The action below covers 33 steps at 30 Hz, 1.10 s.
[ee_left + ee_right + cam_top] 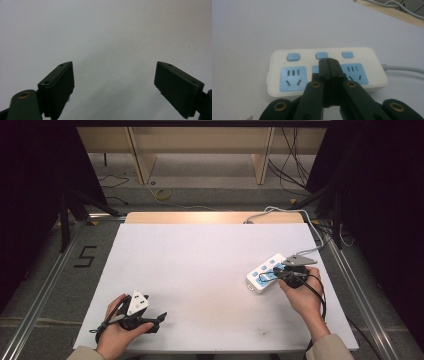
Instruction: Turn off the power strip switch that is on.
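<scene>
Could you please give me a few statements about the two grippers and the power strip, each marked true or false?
1. The right gripper has its jaws closed together above the power strip. True.
2. The left gripper is clamped on a plug. False: its jaws stand wide apart over the bare white table with nothing between them.
3. The power strip has three blue buttons in a row. True.
4. The power strip lies at the person's left side of the table. False: it lies at the right side, by the right gripper.
5. A grey cable leaves one end of the power strip. True.
</scene>
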Tool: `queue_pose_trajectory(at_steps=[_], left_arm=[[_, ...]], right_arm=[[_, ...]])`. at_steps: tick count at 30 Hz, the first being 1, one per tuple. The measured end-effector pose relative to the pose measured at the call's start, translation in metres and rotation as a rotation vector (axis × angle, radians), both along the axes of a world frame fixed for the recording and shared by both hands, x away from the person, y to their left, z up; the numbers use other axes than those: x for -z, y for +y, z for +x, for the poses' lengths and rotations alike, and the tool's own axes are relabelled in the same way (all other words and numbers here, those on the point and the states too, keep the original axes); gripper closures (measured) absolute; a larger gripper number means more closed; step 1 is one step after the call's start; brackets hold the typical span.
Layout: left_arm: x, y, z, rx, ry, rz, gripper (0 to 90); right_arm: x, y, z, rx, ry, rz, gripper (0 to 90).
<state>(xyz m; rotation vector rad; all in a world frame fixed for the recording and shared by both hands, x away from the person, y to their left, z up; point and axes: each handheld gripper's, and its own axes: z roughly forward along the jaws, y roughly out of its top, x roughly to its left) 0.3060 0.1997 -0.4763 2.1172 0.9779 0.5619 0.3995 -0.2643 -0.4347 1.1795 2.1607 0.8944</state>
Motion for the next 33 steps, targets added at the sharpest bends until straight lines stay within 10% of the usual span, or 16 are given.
queue_pose_trajectory(at_steps=[33], left_arm=[[0.001,-0.001,0.0,-0.003,-0.003,-0.001,16.0]], right_arm=[[-0.001,0.0,0.025,0.042,0.026,-0.017,90.0]])
